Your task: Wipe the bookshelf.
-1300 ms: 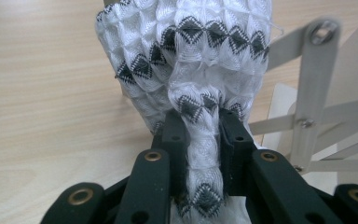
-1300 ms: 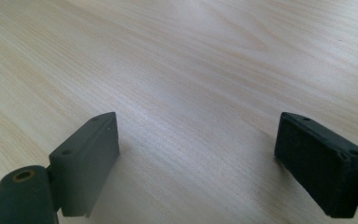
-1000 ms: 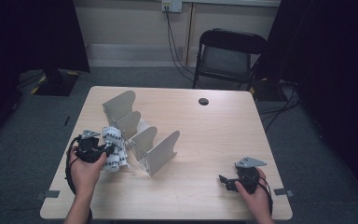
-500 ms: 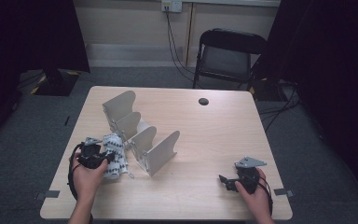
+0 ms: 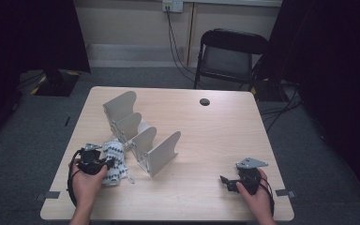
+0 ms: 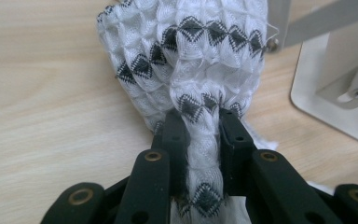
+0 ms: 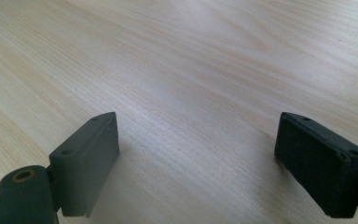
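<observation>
Gripping a patterned cloth beside the metal rack.

Left gripper (image 5: 104, 164) is clamping a bunched fold of the white cloth with black diamonds (image 6: 191, 60), which is lying on the worktop (image 5: 225, 136) just beside the grey divider rack (image 5: 140, 133). Right gripper (image 5: 228, 182) is resting near the front right edge, jaws standing wide apart with nothing between them. Advice: keeping the fold pinched firmly and steering the loose fabric clear of the rack's plates is likely serving best.
</observation>
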Action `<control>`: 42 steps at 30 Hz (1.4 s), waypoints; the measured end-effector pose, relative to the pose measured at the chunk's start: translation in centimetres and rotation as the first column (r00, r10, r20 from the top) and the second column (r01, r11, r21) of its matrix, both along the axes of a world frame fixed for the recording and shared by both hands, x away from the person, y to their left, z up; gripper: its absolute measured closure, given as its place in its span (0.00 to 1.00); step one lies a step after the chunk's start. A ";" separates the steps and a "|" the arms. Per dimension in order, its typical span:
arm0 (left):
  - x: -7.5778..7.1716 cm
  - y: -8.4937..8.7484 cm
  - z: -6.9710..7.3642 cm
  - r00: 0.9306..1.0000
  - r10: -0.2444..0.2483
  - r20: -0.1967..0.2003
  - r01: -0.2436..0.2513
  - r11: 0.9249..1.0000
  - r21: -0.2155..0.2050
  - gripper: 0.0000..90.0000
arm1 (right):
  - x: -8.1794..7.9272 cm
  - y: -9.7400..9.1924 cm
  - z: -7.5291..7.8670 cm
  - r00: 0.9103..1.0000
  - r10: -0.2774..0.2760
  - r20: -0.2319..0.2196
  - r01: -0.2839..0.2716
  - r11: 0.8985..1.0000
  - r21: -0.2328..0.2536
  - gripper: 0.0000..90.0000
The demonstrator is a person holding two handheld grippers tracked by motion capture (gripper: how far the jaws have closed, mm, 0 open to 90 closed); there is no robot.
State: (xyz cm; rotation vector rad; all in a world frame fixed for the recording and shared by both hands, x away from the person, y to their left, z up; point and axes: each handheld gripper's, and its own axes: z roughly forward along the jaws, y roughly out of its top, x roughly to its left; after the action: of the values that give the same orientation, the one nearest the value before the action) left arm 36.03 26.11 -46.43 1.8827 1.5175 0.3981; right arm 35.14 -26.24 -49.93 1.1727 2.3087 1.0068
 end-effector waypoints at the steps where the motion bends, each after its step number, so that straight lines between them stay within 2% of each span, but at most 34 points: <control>1: -0.2 0.3 0.7 1.000 0.007 0.014 -0.006 1.000 -0.008 0.84 | 0.0 0.0 0.0 1.000 0.000 0.000 0.000 1.000 0.000 0.14; 5: -0.8 1.1 3.1 0.996 0.031 0.081 -0.029 0.999 -0.024 0.84 | 0.0 0.0 0.0 1.000 0.001 0.000 -0.001 1.000 0.000 0.14; 7: -0.9 1.4 4.5 0.992 0.040 0.120 -0.037 0.999 -0.026 0.84 | 0.0 0.0 0.0 1.000 0.000 0.000 0.000 1.000 0.001 0.14; 9: -0.9 1.5 6.0 0.986 0.048 0.157 -0.041 0.998 -0.051 0.84 | 0.0 0.0 0.0 1.000 0.000 0.000 0.000 1.000 0.001 0.14; 12: -0.2 1.1 7.2 0.983 0.049 0.176 -0.040 0.998 -0.054 0.83 | 0.0 0.0 0.0 1.000 -0.001 0.000 0.001 1.000 0.001 0.14; 15: 0.9 0.5 7.6 0.983 0.060 0.173 -0.050 0.997 -0.058 0.83 | 0.0 0.1 0.0 1.000 -0.001 0.000 0.001 1.000 0.001 0.14; 18: 1.7 0.2 7.0 0.987 0.066 0.146 -0.059 0.997 -0.052 0.83 | 0.0 0.1 0.0 1.000 -0.001 0.000 0.001 1.000 0.001 0.14; 23: 2.2 -0.1 4.9 0.993 0.067 0.093 -0.064 0.997 -0.031 0.83 | 0.0 0.1 0.0 1.000 -0.001 0.000 0.001 1.000 0.001 0.14; 28: 2.1 0.1 3.0 0.995 0.076 0.063 -0.073 0.996 -0.045 0.83 | 0.0 0.1 0.0 1.000 -0.001 0.000 0.001 1.000 0.001 0.14; 34: 2.1 -0.6 1.4 0.998 0.059 0.023 -0.058 0.998 -0.021 0.83 | 0.0 0.1 0.0 1.000 -0.001 0.000 0.001 1.000 0.001 0.14; 40: 1.9 -0.9 -0.6 0.998 0.054 -0.023 -0.055 0.998 -0.014 0.83 | 0.0 0.1 0.0 1.000 -0.001 0.000 0.001 1.000 0.001 0.14; 42: 1.8 -0.8 -1.0 0.998 0.052 -0.027 -0.053 0.999 -0.012 0.82 | 0.0 0.1 0.0 1.000 0.000 0.001 0.000 1.000 0.001 0.14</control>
State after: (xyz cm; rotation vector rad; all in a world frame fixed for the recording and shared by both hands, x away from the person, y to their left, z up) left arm 37.78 25.28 -47.45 1.8482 1.5860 0.3882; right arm 35.16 -26.18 -49.94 1.1731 2.3077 1.0080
